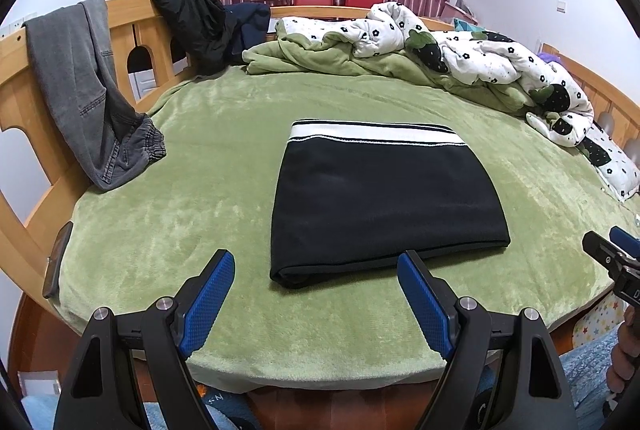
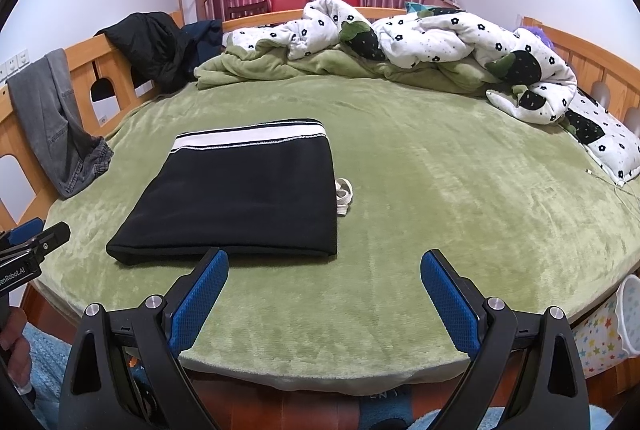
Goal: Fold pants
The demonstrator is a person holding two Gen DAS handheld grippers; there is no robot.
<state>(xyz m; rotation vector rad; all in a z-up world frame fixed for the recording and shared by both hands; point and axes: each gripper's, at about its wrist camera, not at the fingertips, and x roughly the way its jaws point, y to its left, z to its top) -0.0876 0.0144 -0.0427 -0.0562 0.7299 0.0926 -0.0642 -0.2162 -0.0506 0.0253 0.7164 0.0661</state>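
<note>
Under the folded pants [image 2: 240, 197] a cord [image 2: 345, 195] half hides; both tongs [image 1: 316, 262] [image 2: 324, 262] released.

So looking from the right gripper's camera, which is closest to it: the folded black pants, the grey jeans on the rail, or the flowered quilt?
1. Folded black pants: just ahead of the open right gripper, slightly to the left in the picture.
2. Grey jeans: farther, hanging over the wooden rail at the left edge.
3. Flowered quilt: farthest, bunched along the far side of the bed.
</note>
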